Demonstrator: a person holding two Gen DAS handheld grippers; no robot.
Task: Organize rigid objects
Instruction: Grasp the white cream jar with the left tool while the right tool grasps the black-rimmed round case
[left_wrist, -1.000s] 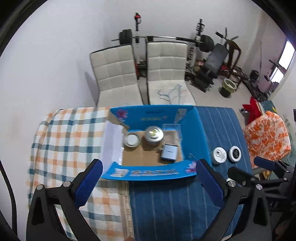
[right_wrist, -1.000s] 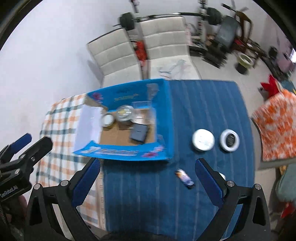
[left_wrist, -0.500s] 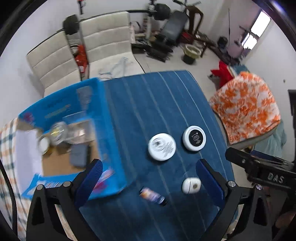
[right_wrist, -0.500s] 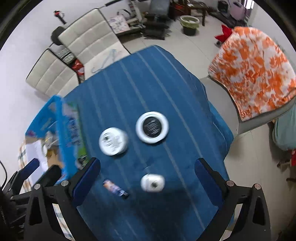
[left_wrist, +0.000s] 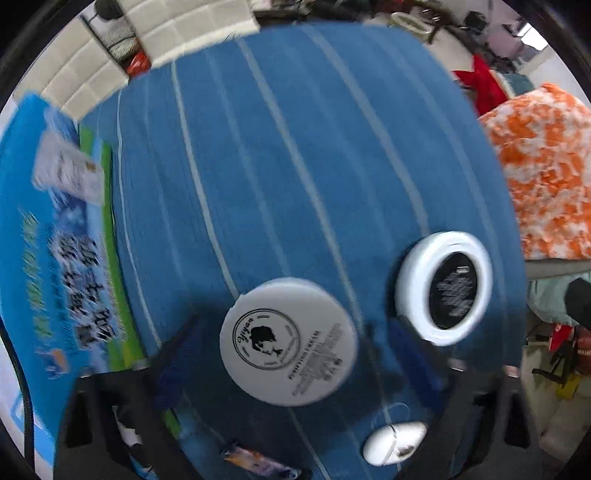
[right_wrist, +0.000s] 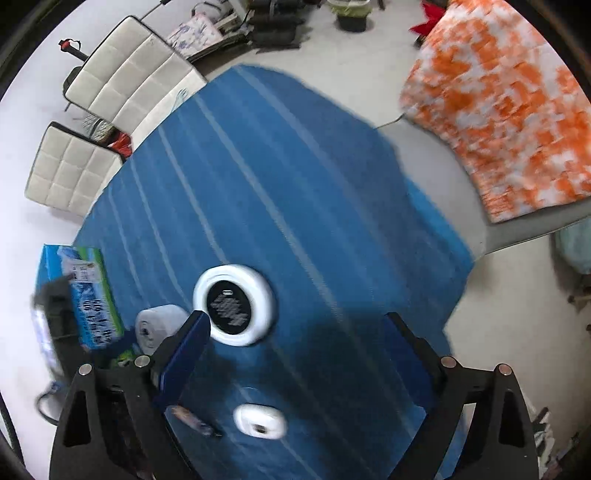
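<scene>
A white round tin (left_wrist: 288, 339) with a black logo lies flat on the blue striped cloth (left_wrist: 280, 147). My left gripper (left_wrist: 291, 325) points down over it. Its blurred blue fingers (left_wrist: 177, 354) stand on either side of the tin, closing, with gaps still showing. A second white tin with a black centre (left_wrist: 445, 288) (right_wrist: 234, 304) lies just right of it. My right gripper (right_wrist: 295, 354) hangs above bare cloth with its jaws closing on nothing. That black-centred tin sits just beyond its left finger (right_wrist: 184, 350). The logo tin (right_wrist: 159, 328) shows at the left.
A small white oval case (left_wrist: 395, 441) (right_wrist: 260, 421) and a small printed tube (left_wrist: 258, 461) (right_wrist: 194, 419) lie nearer me on the cloth. The blue cardboard box (left_wrist: 55, 258) (right_wrist: 81, 295) stands at the left. An orange-patterned chair (right_wrist: 509, 110) is beyond the table's right edge.
Both views swung from the blue box to the two tins and dropped much closer to the cloth. The left fingers now straddle the logo tin and stand narrower.
</scene>
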